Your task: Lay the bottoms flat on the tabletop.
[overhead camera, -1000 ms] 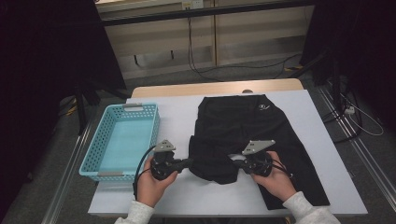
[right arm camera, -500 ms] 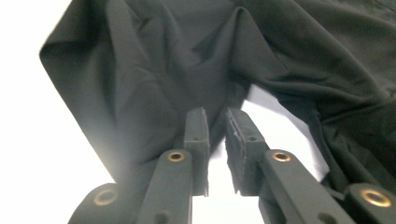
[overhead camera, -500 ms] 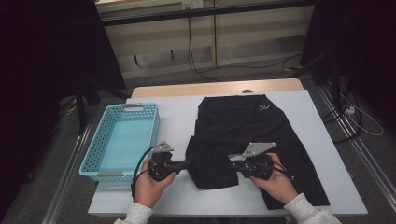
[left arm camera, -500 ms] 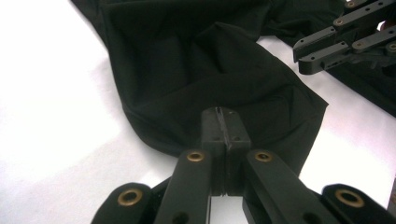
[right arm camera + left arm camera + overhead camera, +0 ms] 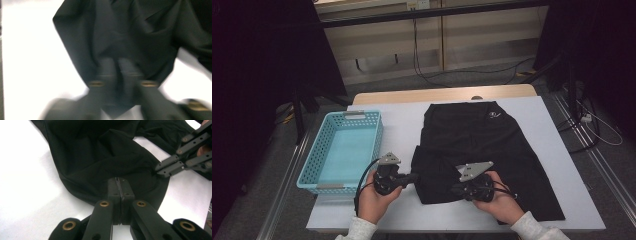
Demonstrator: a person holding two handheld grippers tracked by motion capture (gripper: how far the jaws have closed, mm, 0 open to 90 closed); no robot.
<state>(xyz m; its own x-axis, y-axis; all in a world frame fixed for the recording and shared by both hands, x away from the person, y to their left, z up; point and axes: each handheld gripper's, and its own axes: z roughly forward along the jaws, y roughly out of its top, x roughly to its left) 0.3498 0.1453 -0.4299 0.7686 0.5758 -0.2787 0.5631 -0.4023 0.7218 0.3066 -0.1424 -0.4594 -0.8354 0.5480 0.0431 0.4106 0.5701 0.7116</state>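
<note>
Fold of black garment [image 5: 492, 150] partly done; left gripper [image 5: 121, 188] and right gripper [image 5: 117, 67] both pinched its near edge. Remaining: finishing fold, placing in basket [image 5: 314, 172].

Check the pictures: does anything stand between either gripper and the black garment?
Nothing visible does. The left gripper and the right gripper are both shut on the black garment at its near folded edge on the white table.
</note>
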